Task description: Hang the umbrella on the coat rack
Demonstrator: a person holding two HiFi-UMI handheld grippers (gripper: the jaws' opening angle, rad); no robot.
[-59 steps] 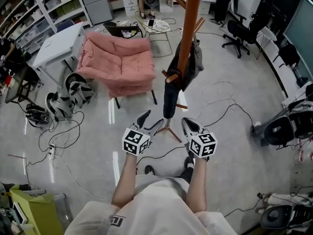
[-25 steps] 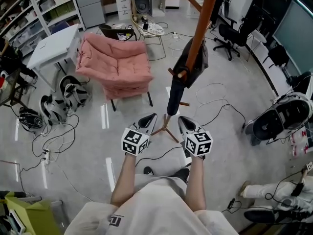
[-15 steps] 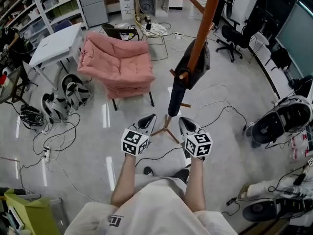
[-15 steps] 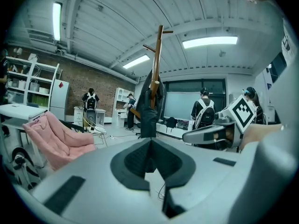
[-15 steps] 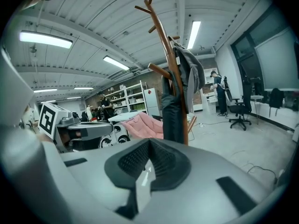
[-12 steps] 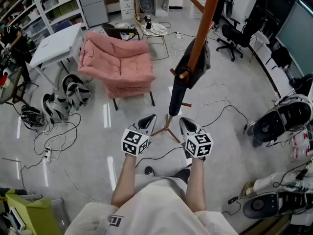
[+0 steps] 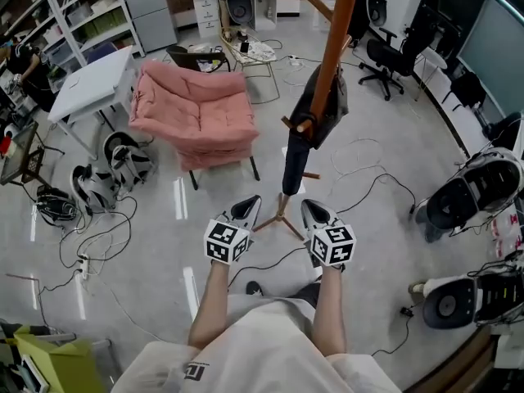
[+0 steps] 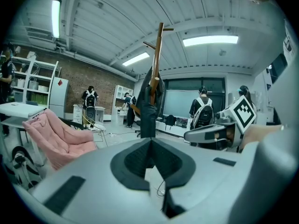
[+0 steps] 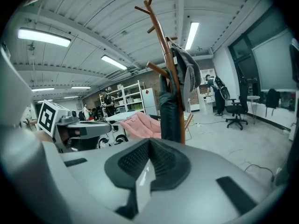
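Left gripper [image 7: 246, 209] and right gripper [image 7: 314, 212], smooth grey with ribbed black pads, are closed tight and empty. The slim, dark, folded umbrella [image 7: 291, 166] hangs on the round wooden coat rack [image 7: 334, 31].

Coat rack [image 7: 336, 31]: top cut off by head view's upper edge; foot hidden behind own jaws in both gripper views. Umbrella [image 7: 291, 166]: handle lost behind pole and grey garment [image 7: 327, 105], so bearing peg could not be told. Hands hidden under left gripper [image 7: 252, 201] and right gripper [image 7: 308, 205]. Distant people [image 8: 202, 115] too small for detail. Yellow-green bin [image 7: 34, 355] cropped at head view's lower left corner.
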